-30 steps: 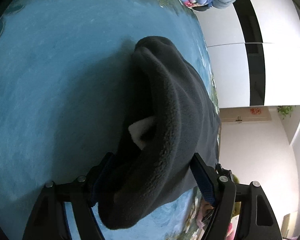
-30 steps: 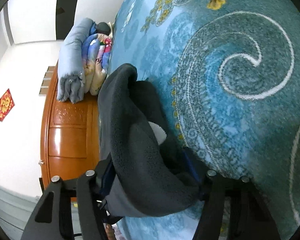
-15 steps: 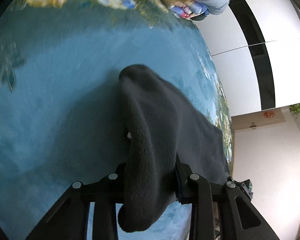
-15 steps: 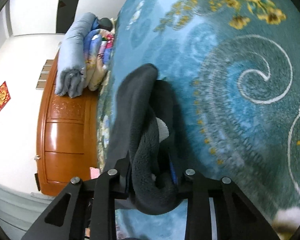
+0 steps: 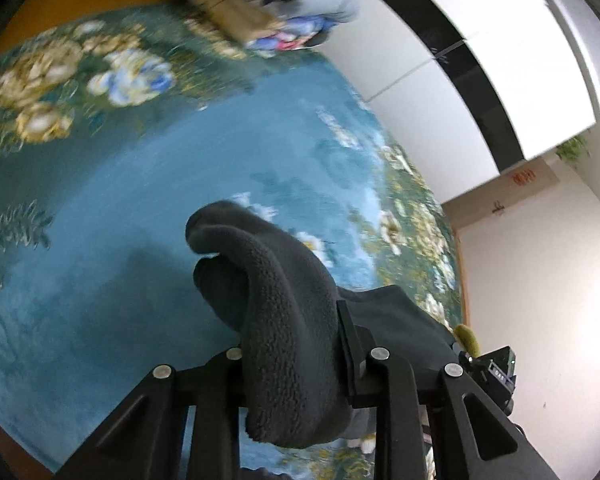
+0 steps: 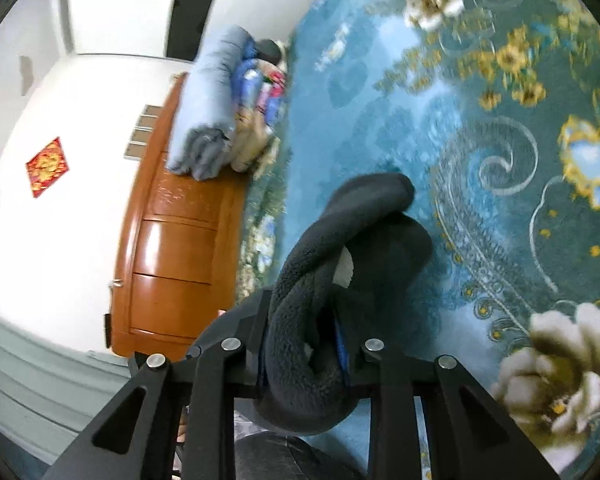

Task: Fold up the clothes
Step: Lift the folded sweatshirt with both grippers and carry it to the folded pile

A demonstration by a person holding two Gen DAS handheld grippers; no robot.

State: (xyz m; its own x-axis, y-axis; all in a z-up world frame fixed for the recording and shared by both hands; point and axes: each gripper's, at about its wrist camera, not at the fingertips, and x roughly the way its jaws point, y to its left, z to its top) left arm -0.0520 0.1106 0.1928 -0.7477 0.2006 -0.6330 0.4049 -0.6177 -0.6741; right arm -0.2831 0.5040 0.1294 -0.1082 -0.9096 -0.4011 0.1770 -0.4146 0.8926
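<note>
Place: I see a home bedroom.
Evidence: floral teal bedspread (image 6: 440, 120), folded quilts (image 6: 220, 108) stacked against the wooden headboard (image 6: 172, 248), red wall decoration (image 6: 46, 167).

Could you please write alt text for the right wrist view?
The right gripper is clamped on a bunched dark grey fleece garment above a blue floral bedspread. Folded quilts sit by a wooden headboard at left.

The fleece garment (image 5: 284, 320) hangs over the bedspread (image 5: 140, 208), folded bedding (image 6: 224, 104) apparently at its far edge.
</note>
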